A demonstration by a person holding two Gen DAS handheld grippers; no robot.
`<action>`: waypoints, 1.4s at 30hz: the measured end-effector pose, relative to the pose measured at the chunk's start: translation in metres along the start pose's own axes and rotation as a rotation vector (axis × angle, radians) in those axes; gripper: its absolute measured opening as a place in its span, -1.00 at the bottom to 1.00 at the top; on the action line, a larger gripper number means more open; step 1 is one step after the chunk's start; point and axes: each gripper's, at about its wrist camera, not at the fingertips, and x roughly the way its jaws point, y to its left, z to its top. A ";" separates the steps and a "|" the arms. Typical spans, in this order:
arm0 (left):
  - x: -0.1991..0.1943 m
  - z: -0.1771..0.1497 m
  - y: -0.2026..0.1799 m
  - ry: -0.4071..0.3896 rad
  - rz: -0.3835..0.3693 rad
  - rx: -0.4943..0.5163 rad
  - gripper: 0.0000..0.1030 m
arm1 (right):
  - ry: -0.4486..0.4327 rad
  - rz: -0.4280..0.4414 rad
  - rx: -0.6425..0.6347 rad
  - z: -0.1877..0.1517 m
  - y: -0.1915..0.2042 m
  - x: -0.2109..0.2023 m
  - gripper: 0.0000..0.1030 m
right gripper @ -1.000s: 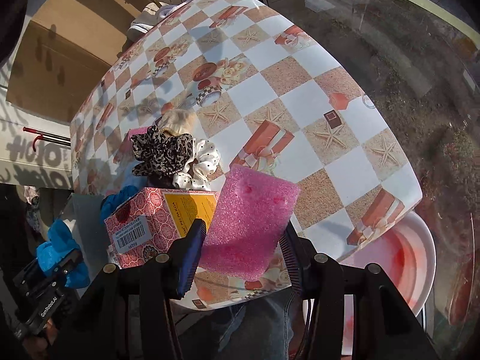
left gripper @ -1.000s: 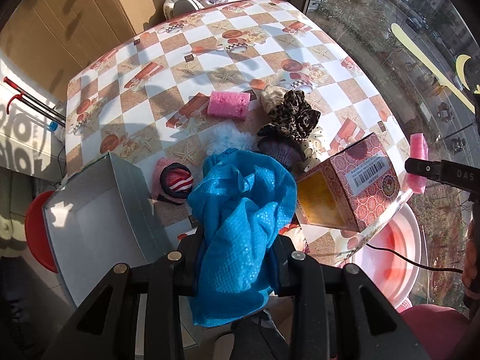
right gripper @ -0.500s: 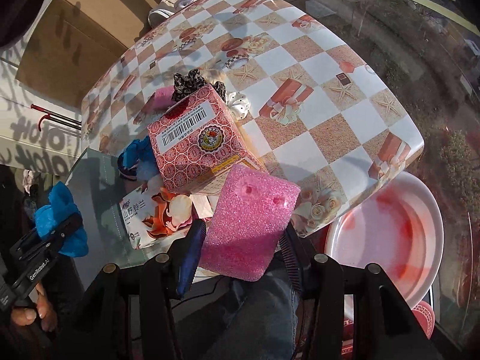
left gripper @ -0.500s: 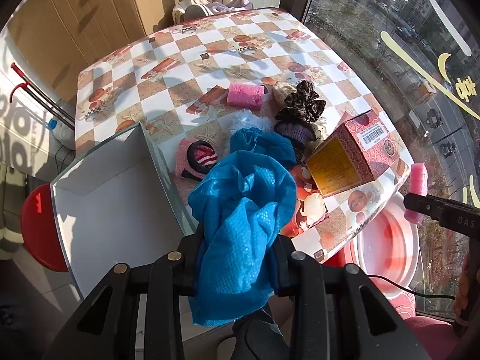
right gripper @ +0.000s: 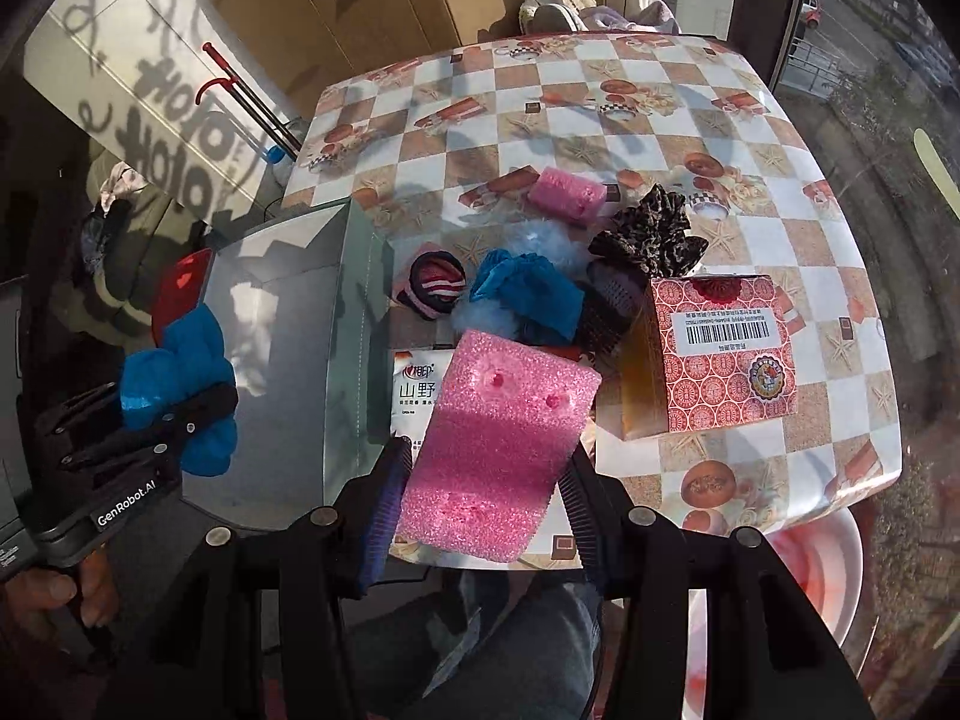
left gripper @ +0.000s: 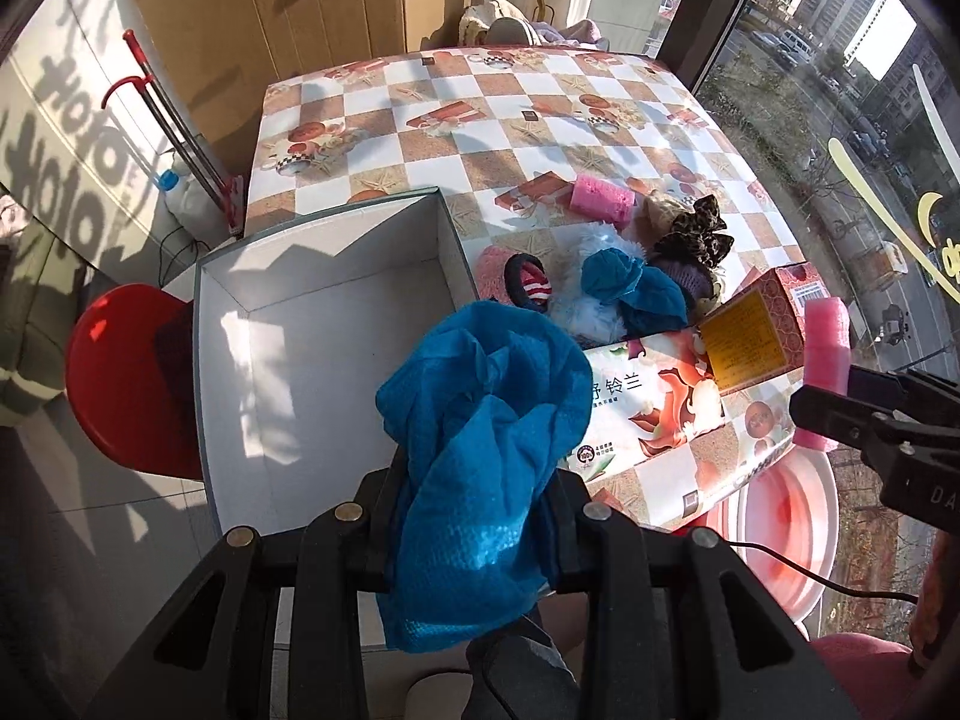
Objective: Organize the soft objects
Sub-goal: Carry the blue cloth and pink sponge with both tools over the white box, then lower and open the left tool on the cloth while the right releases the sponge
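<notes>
My left gripper is shut on a crumpled blue cloth, held above the near right edge of an open grey box. It also shows in the right wrist view. My right gripper is shut on a pink foam block, held over the table's near edge; the block shows in the left wrist view. On the table lie a pink foam roll, another blue cloth, a leopard scrunchie, a red striped band and a pale blue fluffy piece.
A red patterned carton and a flat tissue pack lie at the checkered table's near edge. A red stool stands left of the box. A pink basin sits on the floor at the right. A window is on the right.
Both grippers have drawn back and toward the box, each keeping its load. The box's inside now fills more of the left wrist view.
</notes>
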 end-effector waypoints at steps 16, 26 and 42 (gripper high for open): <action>0.005 -0.027 0.053 0.029 0.074 -0.113 -0.28 | 0.057 0.114 -0.257 0.038 0.115 0.031 0.00; 0.017 -0.035 0.061 0.080 0.065 -0.135 -0.28 | 0.137 0.120 -0.293 0.025 0.128 0.050 0.00; 0.022 -0.034 0.061 0.091 0.055 -0.120 -0.27 | 0.161 0.122 -0.273 0.027 0.126 0.057 0.00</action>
